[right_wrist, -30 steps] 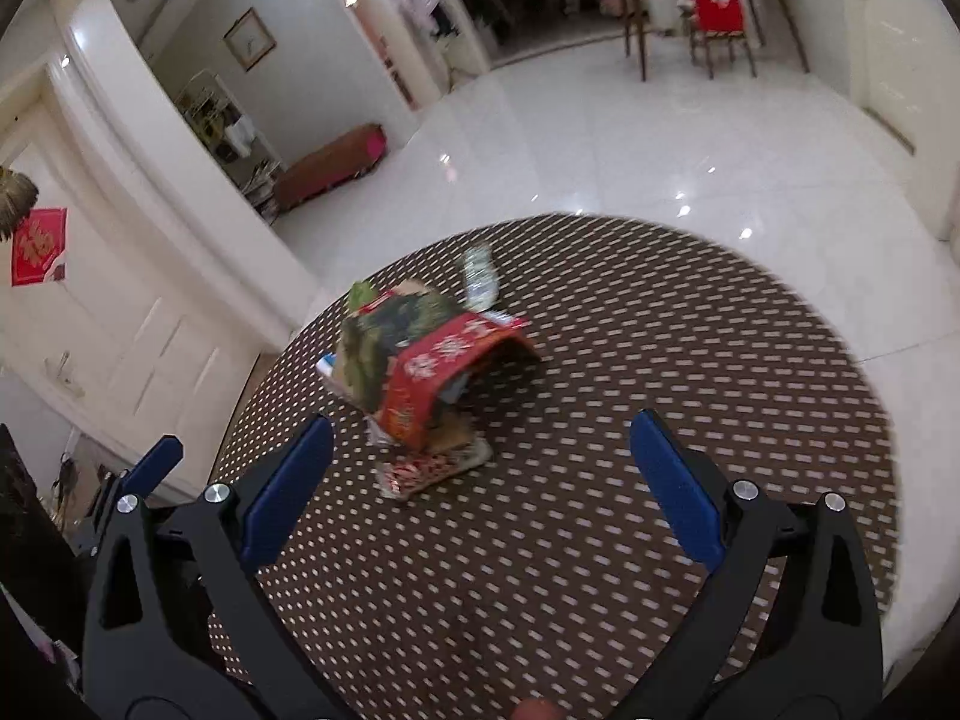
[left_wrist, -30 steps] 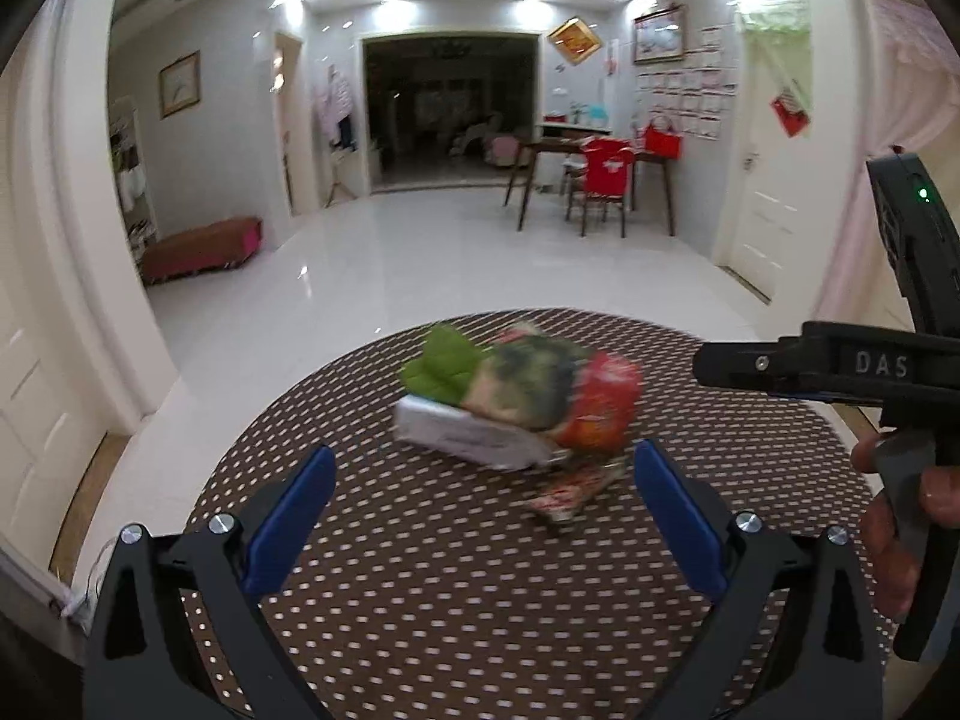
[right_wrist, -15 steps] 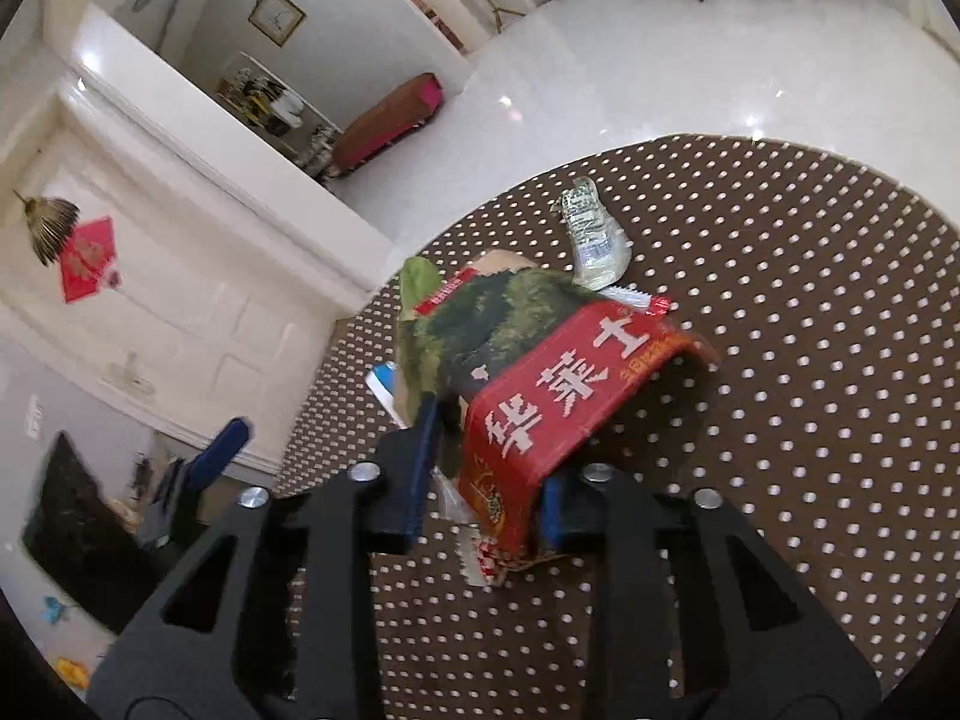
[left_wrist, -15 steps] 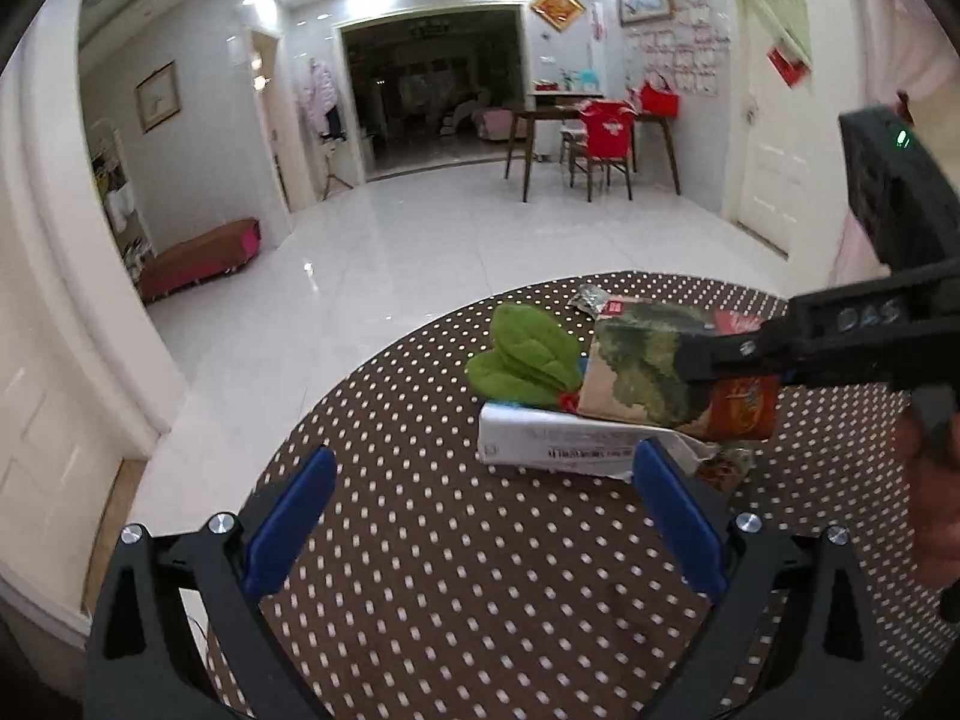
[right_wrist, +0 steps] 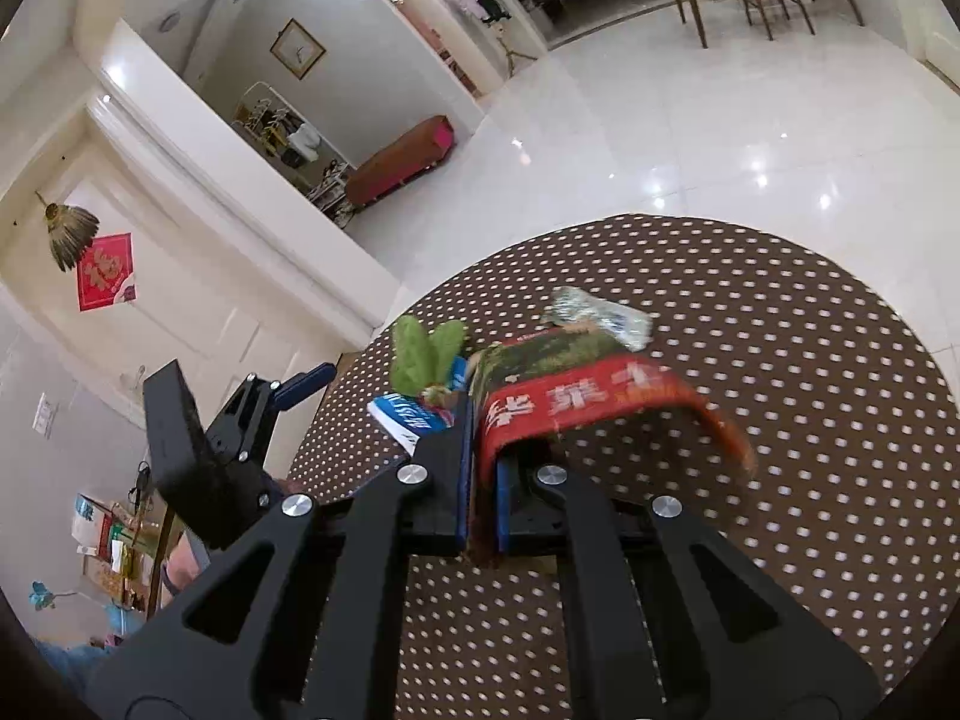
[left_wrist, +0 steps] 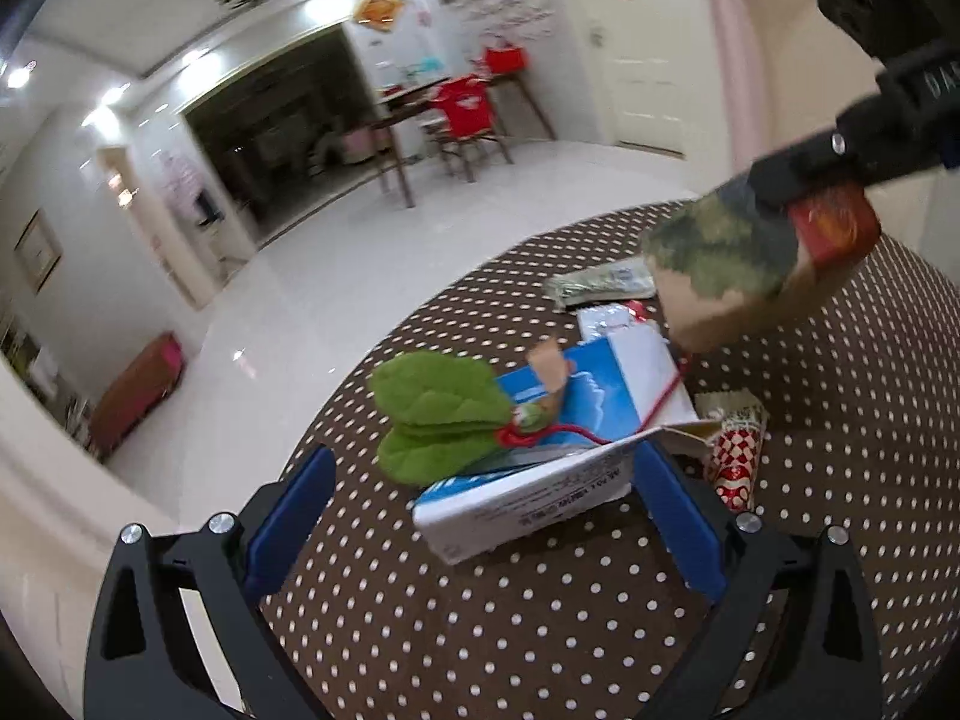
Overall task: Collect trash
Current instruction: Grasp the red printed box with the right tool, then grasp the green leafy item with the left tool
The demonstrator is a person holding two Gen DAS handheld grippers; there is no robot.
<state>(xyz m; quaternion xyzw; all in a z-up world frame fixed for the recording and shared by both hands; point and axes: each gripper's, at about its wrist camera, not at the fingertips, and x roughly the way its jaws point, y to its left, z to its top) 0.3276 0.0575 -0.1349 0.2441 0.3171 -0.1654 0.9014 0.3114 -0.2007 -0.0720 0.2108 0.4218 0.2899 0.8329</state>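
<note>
My right gripper (right_wrist: 480,480) is shut on a flattened red and green carton (right_wrist: 576,384) and holds it lifted off the table; the carton shows at upper right in the left wrist view (left_wrist: 738,264). My left gripper (left_wrist: 480,516) is open, its blue pads (left_wrist: 288,516) on either side of a blue and white box (left_wrist: 540,480) with green leaves (left_wrist: 438,420) and a red string on top. A silver wrapper (left_wrist: 600,285), a white packet (left_wrist: 606,321) and a red checked wrapper (left_wrist: 735,456) lie nearby.
The trash lies on a round table with a brown white-dotted cloth (left_wrist: 540,630). Its edge curves close on the left, with glossy white floor (left_wrist: 420,240) beyond. A dining table with red chairs (left_wrist: 462,114) stands far back.
My right gripper closed on the red and green carton and lifted it off the pile, uncovering the blue and white box. My left gripper moved closer to that box.
</note>
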